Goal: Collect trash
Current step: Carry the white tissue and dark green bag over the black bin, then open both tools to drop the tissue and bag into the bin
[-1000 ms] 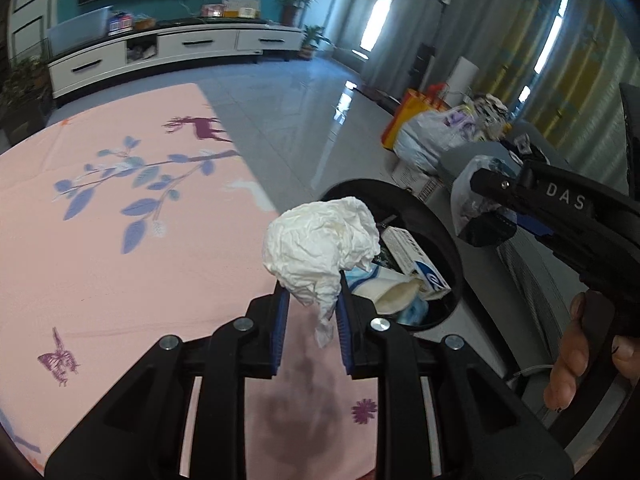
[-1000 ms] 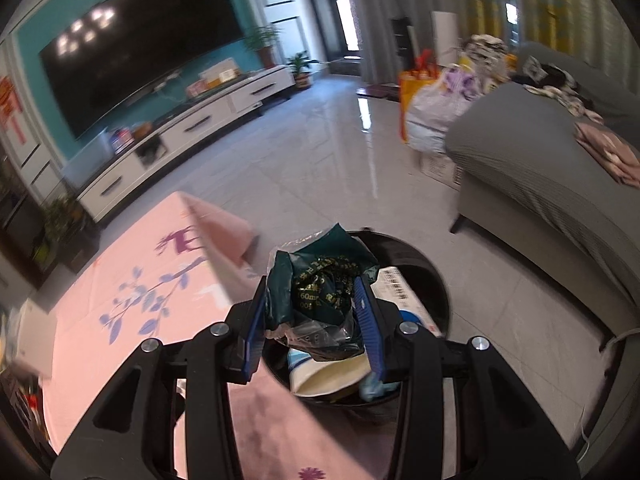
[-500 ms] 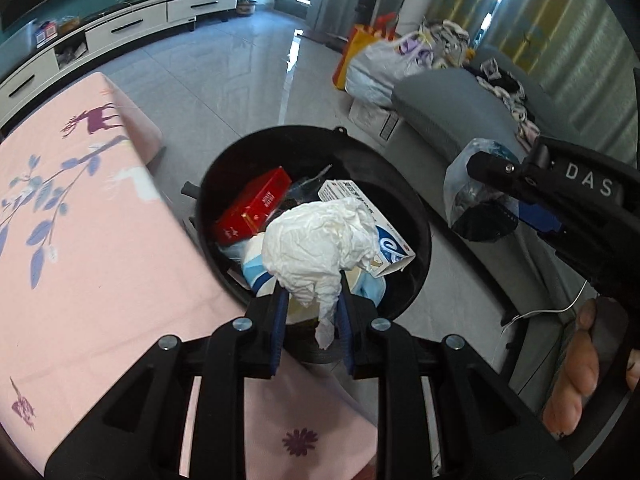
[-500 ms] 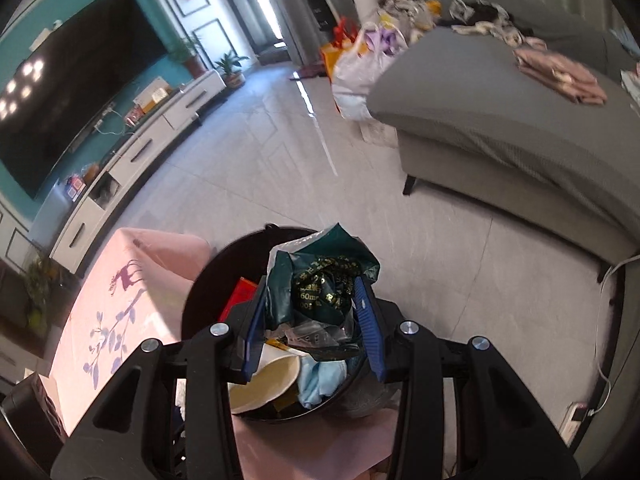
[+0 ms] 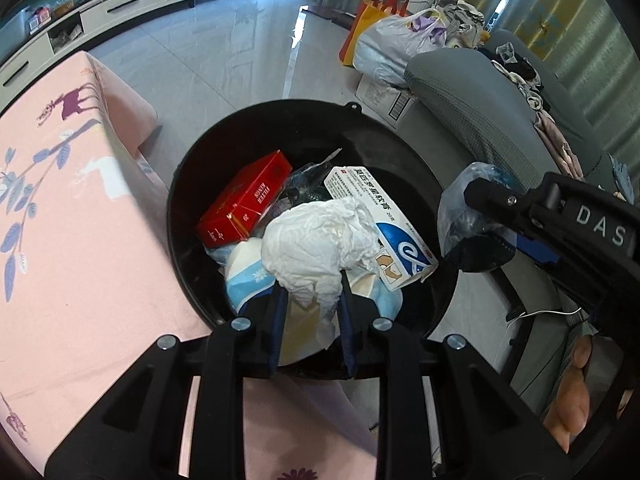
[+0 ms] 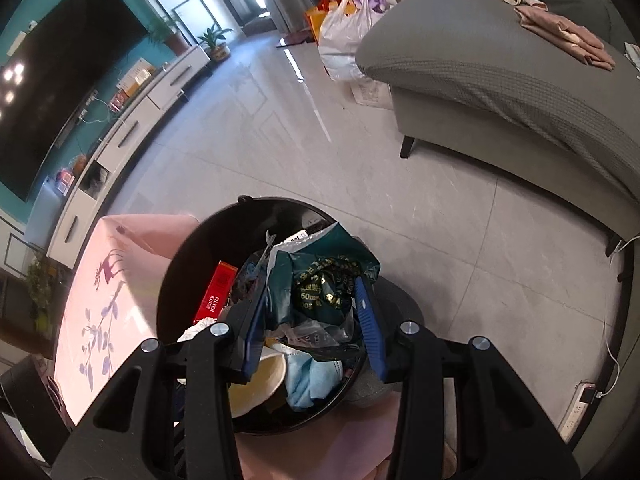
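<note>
My left gripper (image 5: pixel 311 292) is shut on a crumpled white tissue (image 5: pixel 320 244) and holds it over the open black trash bin (image 5: pixel 188 184). Inside the bin lie a red cigarette box (image 5: pixel 244 200), a white and blue medicine box (image 5: pixel 384 220), a paper cup and a blue mask. My right gripper (image 6: pixel 310 308) is shut on a dark green crinkled wrapper (image 6: pixel 320 284) with clear plastic, above the bin (image 6: pixel 188 272). In the left wrist view, the right gripper (image 5: pixel 480 216) comes in from the right with its plastic wrapper (image 5: pixel 460 208).
A table with a pink floral cloth (image 5: pixel 60 208) borders the bin on the left. A grey sofa (image 6: pixel 500 80) with clothes stands to the right, with full bags (image 5: pixel 392 44) beside it. A white TV cabinet (image 5: pixel 120 4) lines the far wall. A power strip (image 6: pixel 580 404) lies on the floor.
Both grippers have moved from above the pink cloth to above the bin and tilted downward. Each keeps hold of its trash.
</note>
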Available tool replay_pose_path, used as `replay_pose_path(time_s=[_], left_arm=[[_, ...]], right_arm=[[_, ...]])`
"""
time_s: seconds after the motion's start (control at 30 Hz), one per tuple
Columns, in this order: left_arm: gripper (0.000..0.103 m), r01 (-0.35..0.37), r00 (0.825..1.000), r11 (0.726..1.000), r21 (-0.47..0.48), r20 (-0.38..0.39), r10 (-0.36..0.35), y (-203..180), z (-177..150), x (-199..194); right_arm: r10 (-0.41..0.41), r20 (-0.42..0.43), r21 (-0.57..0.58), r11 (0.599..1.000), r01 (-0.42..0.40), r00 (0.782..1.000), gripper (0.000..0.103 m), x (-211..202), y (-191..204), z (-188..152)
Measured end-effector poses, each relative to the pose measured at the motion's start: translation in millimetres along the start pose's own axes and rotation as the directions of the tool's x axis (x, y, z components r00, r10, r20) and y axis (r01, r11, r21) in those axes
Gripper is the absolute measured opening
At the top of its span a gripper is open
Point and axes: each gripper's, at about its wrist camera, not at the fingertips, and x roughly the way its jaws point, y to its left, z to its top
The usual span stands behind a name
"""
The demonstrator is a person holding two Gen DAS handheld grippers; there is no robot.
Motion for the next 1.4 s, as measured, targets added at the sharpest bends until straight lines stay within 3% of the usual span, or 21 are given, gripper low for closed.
replay_pose_path(time_s=[0.4,0.93,1.23,1.4], left_arm=[[0.029,0.006,0.999,1.0,-0.021,-0.033,-0.007,-0.6,2.7,17.5],[0.035,0.027,0.998,0.999,-0.043,-0.049,-0.029,4.7,3.0,27.6],[0.057,0.026,0.999,0.998,-0.056,-0.034,-0.028,7.7,3.9,20.7],[0.084,0.023,0.999,0.999,-0.031,0.036,-0.021,4.6,2.9,-4.0]], right_arm=[[-0.026,-0.065,-0.015,1.0,0.025,0.998,0.043,20.7,0.4,-2.3],[-0.074,-0.078,-0.036,0.997,0.072,0.994,0.051,24.3,5.1,-4.1],[-0.049,-0.066,-0.017,0.999,0.048,0.997,0.069,16.8,3.1,-3.5],[-0.006,-0.025,-0.001,1.0,0.006,1.0,0.083,1.9,1.8,-2.2]])
